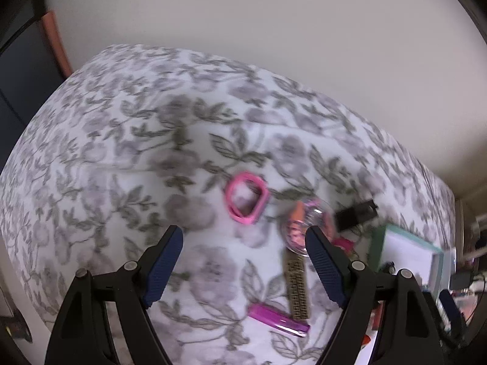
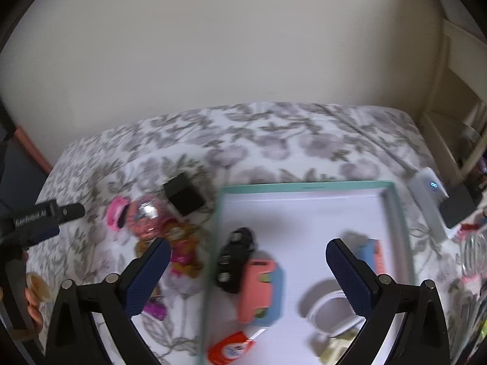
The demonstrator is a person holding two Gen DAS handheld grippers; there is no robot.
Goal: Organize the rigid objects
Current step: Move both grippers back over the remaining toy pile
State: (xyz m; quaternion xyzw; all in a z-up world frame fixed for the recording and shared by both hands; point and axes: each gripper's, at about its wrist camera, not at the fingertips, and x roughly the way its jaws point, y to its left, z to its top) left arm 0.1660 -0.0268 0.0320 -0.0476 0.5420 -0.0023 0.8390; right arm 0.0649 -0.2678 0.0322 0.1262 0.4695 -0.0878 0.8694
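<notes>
Floral bedding under a plain pale wall carries everything, and the landmark is the teal-rimmed tray (image 2: 304,186) with its white floor. Left of the tray's rim the loose pieces wait: a pink ring (image 1: 246,197) farthest out, a clear dome toy (image 1: 304,225) and a black cube (image 2: 183,198) closer in, then a studded strap (image 1: 297,289) and a purple lighter (image 1: 278,319), whose long axis runs slantwise toward the tray. Already inside the tray lie a black remote (image 2: 236,261), a coral-and-blue case (image 2: 261,292) and a white ring (image 2: 331,310). The left gripper (image 1: 243,243) hovers spread wide and empty, the pink ring just ahead between its finger lines (likely its next pick), and it is the nearer one. The right gripper (image 2: 248,258) hangs over the tray, likewise spread and holding nothing
</notes>
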